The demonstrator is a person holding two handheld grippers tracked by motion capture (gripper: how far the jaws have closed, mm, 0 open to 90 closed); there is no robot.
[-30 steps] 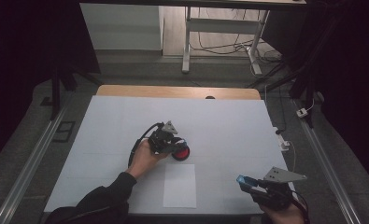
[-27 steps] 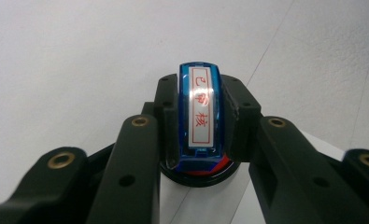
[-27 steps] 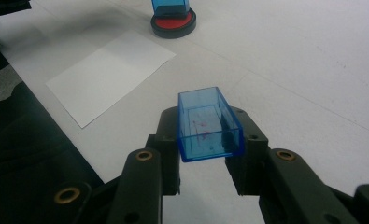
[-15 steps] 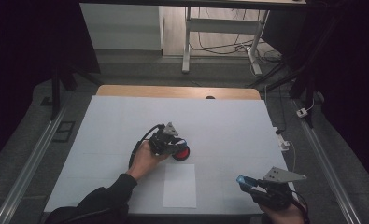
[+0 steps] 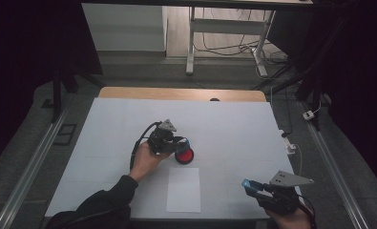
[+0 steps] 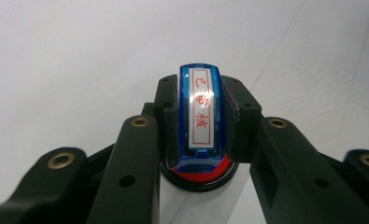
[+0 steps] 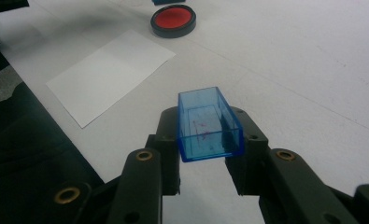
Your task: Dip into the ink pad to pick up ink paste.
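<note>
Your left gripper (image 6: 198,140) has its jaws pinched on a blue stamp (image 6: 200,116), one jaw on each long side, so the stamp stands between them with its white label and red characters facing the camera. Directly under the stamp, past the fingertips, sits a round ink pad (image 6: 201,175), a shallow black dish with a red pad inside; from the left gripper view the stamp's lower end looks pressed onto or just above that red surface, and you cannot tell which. In the high view the same ink pad (image 5: 184,156) lies just beside your left gripper (image 5: 176,143) near the middle of the white table (image 5: 234,124). Your right gripper (image 7: 205,140) is clamped on a clear blue cap (image 7: 209,125), a small open box gripped by its side walls, its mouth turned up and away from the jaws; nothing lies inside it apart from faint reddish smudges on its floor. Beyond those fingertips and to their left a white sheet of paper (image 7: 109,74) lies flat on the table, and farther off sits the ink pad (image 7: 173,20), well apart from the cap.
</note>
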